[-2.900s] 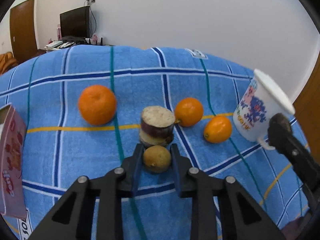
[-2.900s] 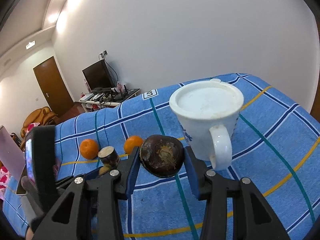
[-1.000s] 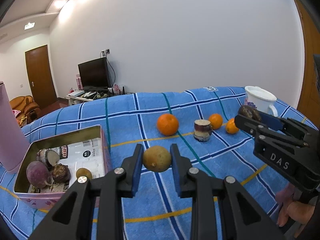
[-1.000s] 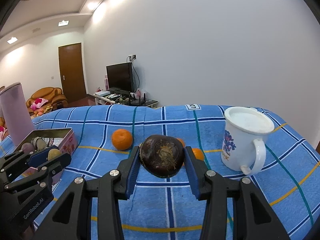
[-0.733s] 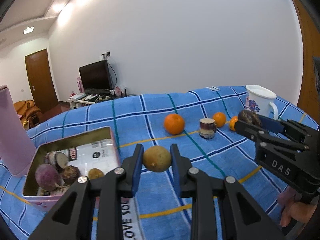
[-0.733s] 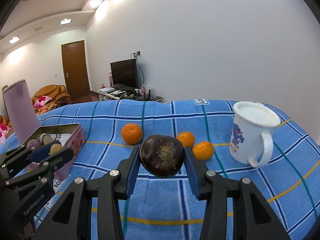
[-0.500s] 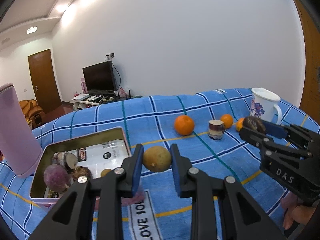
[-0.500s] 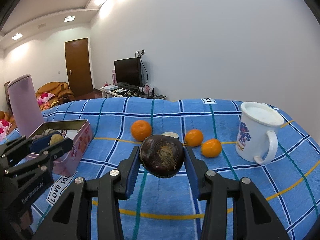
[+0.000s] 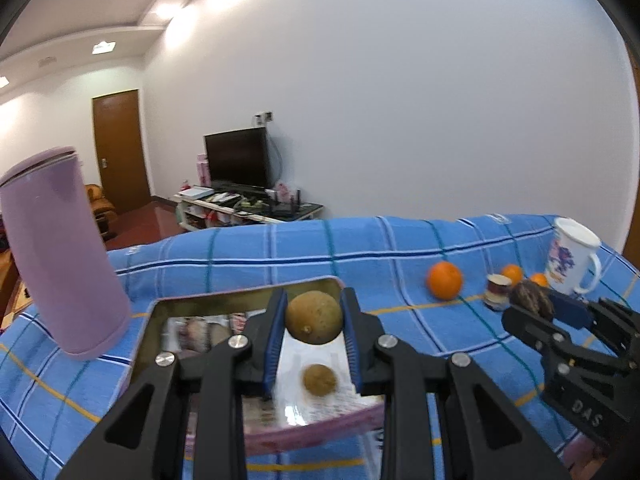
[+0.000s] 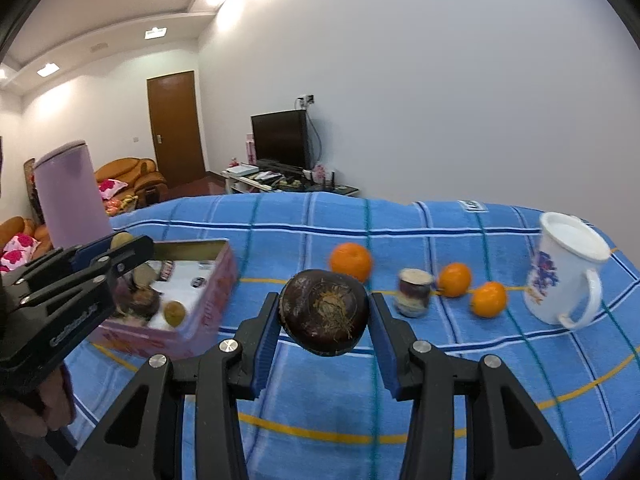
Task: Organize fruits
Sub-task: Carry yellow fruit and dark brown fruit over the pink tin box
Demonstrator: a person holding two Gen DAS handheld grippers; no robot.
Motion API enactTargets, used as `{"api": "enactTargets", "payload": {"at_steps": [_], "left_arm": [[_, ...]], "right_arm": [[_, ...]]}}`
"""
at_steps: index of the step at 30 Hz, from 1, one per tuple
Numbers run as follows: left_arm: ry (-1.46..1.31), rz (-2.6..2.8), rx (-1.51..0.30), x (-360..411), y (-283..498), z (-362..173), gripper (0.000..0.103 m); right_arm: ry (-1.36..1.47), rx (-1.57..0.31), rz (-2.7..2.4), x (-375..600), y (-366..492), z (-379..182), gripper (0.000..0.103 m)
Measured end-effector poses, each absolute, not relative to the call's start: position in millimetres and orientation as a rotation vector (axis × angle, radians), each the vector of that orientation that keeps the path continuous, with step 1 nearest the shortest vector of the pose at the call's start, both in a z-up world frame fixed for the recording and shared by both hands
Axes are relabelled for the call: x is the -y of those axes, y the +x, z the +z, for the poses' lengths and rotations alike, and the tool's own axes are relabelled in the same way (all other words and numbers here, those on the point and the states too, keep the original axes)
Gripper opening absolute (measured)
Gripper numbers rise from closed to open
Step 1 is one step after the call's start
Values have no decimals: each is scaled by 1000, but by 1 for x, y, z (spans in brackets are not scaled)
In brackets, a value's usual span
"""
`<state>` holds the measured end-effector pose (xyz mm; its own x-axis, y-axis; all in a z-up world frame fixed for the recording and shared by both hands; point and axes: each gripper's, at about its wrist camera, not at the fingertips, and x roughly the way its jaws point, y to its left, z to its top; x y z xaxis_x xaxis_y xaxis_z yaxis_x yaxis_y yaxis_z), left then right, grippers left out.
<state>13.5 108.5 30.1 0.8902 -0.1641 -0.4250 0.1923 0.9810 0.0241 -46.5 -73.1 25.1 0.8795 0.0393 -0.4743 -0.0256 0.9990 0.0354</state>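
My left gripper (image 9: 314,318) is shut on a round brown fruit (image 9: 314,318) and holds it above the pink tin box (image 9: 316,428), which holds another small brown fruit (image 9: 319,379). My right gripper (image 10: 324,312) is shut on a dark purple-brown fruit (image 10: 324,312) and holds it above the blue cloth, right of the box (image 10: 208,316). Three oranges (image 10: 351,261) (image 10: 454,279) (image 10: 488,299) and a cut purple stub (image 10: 414,292) lie on the cloth. The left gripper also shows in the right wrist view (image 10: 120,246), and the right gripper in the left wrist view (image 9: 532,304).
A tall mauve cylinder (image 9: 60,256) stands left of the box. A white printed mug (image 10: 564,276) stands at the right end of the blue checked cloth (image 10: 440,392). A TV stand and a door lie beyond the far edge.
Both grippers have moved left with their fruits. The left one now hangs over the tin box; the right one is closer to the box.
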Motion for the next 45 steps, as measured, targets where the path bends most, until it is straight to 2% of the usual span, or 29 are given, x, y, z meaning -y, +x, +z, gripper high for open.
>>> {"api": "enactTargets", "payload": {"at_steps": [17,45], "left_arm": [[28,23,-509,-173,58,22,28],[94,66,-645,-173,87,-7,28]], "right_arm": [[86,-473,155,-12,4,29,46],[171,-619,155,-42,68,4,46]]}}
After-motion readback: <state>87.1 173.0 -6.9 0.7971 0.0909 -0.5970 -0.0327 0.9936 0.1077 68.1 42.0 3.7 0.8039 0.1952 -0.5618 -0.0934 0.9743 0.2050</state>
